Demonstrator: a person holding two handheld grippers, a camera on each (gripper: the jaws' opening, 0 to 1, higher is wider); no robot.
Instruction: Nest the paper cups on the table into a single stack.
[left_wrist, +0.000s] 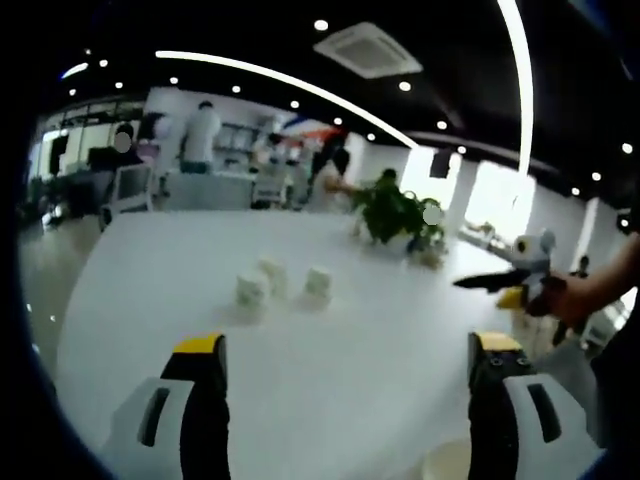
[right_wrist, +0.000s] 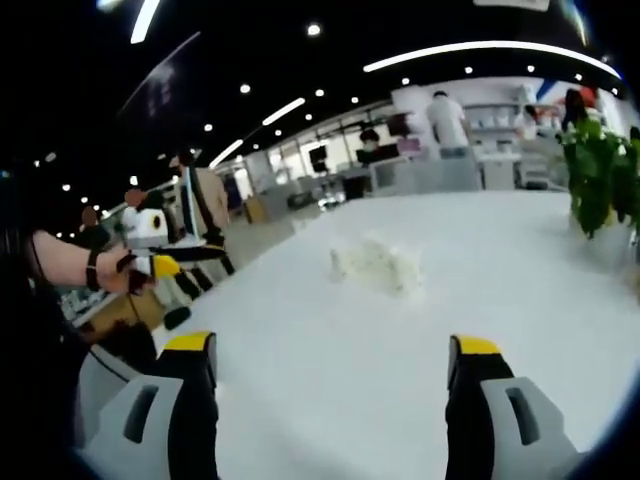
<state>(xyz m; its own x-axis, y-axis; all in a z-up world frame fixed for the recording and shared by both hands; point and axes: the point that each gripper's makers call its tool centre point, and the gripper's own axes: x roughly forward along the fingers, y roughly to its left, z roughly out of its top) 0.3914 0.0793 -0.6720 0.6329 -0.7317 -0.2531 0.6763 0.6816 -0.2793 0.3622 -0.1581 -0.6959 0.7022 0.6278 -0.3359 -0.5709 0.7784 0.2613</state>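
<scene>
Three white paper cups stand upside down in a loose cluster on the white table (left_wrist: 150, 330): one (left_wrist: 253, 290) at the left, one (left_wrist: 273, 272) just behind it, one (left_wrist: 318, 284) to the right. My left gripper (left_wrist: 348, 345) is open, well short of them, with nothing between its jaws. A hand holds my right gripper (left_wrist: 505, 278) above the table's right side. In the right gripper view the cups (right_wrist: 375, 265) are a blurred white clump ahead. My right gripper (right_wrist: 333, 345) is open and empty there, and my left gripper (right_wrist: 165, 265) hangs at the far left in a hand.
A green potted plant (left_wrist: 395, 212) stands on the far side of the table behind the cups, and it is at the right edge in the right gripper view (right_wrist: 600, 175). People stand at desks (left_wrist: 200, 140) beyond the table. Bare tabletop lies between both grippers and the cups.
</scene>
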